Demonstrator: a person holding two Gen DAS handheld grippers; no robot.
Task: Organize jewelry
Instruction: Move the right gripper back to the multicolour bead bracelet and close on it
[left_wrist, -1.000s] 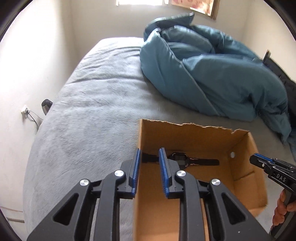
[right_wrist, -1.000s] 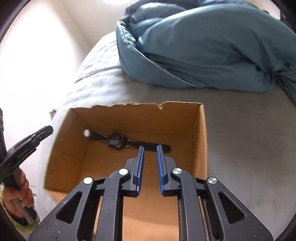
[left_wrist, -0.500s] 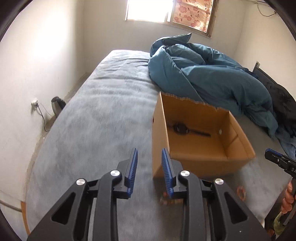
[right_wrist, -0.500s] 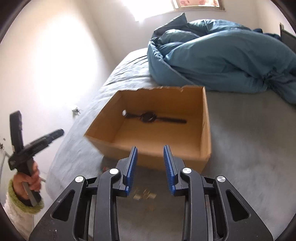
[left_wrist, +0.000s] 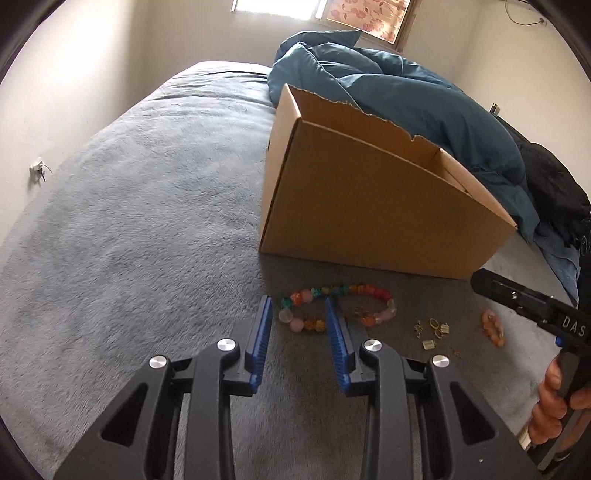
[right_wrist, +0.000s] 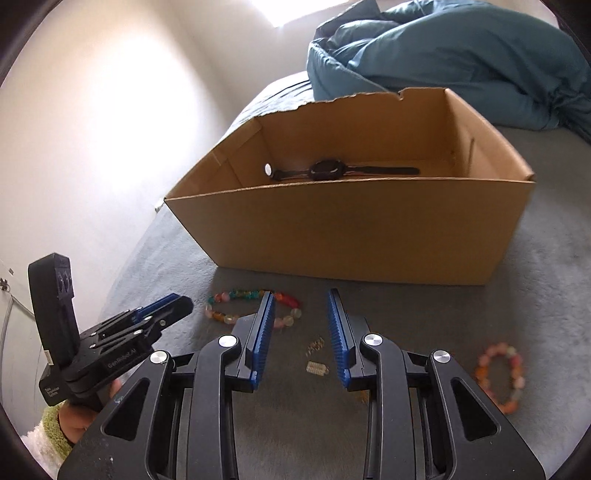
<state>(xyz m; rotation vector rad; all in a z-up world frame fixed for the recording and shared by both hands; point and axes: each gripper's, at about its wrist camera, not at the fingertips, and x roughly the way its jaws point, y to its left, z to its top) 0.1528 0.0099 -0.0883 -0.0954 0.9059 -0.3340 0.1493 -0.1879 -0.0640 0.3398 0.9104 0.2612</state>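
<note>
Right wrist view alone shows the watch (right_wrist: 327, 170) inside the box (right_wrist: 354, 236); both tools gape, gripping nothing.

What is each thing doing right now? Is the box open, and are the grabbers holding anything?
Cardboard box: open on top, upright on the bed.
Black watch: lying flat inside the box.
Long bead bracelet: loose on the bed.
Small bead bracelet: loose on the bed.
Gold earrings: scattered on the bed.
Left hand-held gripper: opening, empty.
Right hand-held gripper: open, empty.

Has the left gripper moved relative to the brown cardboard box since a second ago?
Yes. The left gripper has pulled back out of the brown cardboard box and now hangs open over the multicoloured beaded bracelet before it.
</note>
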